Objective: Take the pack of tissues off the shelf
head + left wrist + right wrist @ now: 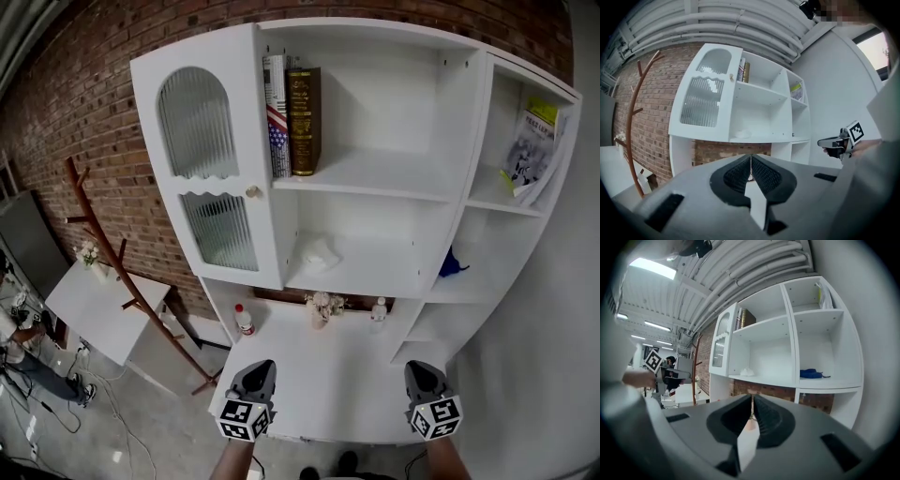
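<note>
Tissue pack (319,251) on middle shelf (386,268); left tool (257,367), right tool (421,368) both pressed together, empty.

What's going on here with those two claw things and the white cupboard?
A person stands facing a white shelf unit, with a left gripper and a right gripper, one in each hand. Both grippers have their jaws shut and hold nothing. The pack of tissues lies on the middle shelf, untouched. Both grippers are over the desk top below it, well short of the pack.
</note>
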`<state>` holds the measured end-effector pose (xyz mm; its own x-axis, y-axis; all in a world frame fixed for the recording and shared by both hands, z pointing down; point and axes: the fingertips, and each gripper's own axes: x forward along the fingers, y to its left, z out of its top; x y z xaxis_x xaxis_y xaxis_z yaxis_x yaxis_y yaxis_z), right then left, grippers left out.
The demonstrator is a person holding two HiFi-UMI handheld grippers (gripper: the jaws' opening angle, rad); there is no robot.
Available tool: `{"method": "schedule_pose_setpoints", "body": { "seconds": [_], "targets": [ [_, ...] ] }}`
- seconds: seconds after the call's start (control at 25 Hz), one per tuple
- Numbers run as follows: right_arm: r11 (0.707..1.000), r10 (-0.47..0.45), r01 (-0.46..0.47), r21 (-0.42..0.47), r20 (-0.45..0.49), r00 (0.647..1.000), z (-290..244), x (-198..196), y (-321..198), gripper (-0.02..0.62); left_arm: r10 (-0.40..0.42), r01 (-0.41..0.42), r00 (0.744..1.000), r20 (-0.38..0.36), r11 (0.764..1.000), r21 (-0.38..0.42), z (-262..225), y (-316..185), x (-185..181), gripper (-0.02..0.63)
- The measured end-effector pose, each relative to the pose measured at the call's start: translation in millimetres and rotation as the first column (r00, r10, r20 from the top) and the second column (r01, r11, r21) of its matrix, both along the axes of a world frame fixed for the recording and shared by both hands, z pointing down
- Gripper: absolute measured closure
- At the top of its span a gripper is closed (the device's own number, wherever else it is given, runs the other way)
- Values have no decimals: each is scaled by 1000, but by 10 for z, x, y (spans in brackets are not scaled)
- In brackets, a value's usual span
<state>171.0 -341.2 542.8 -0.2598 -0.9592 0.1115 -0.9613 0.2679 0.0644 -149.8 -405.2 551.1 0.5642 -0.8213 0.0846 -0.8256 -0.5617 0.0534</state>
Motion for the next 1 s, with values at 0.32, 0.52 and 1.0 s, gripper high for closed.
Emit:
{"method": "schedule_pose_setpoints", "body": {
  "seconds": [0.32,0.52,1.0],
  "targets": [
    [998,-69,69,3,1,998,-47,99,-364,561,14,-19,997,80,998,59,-290,-269,373,580],
    [994,-106,106,22,-1,994,-152,116,-640,561,20,-33,991,131,994,101,-465,-522,580,578],
    [974,-226,227,2,-36,973,-349,-2,-1277,561,47,-104,948,314,980,167,-859,-1150,987,578]
  ]
}}
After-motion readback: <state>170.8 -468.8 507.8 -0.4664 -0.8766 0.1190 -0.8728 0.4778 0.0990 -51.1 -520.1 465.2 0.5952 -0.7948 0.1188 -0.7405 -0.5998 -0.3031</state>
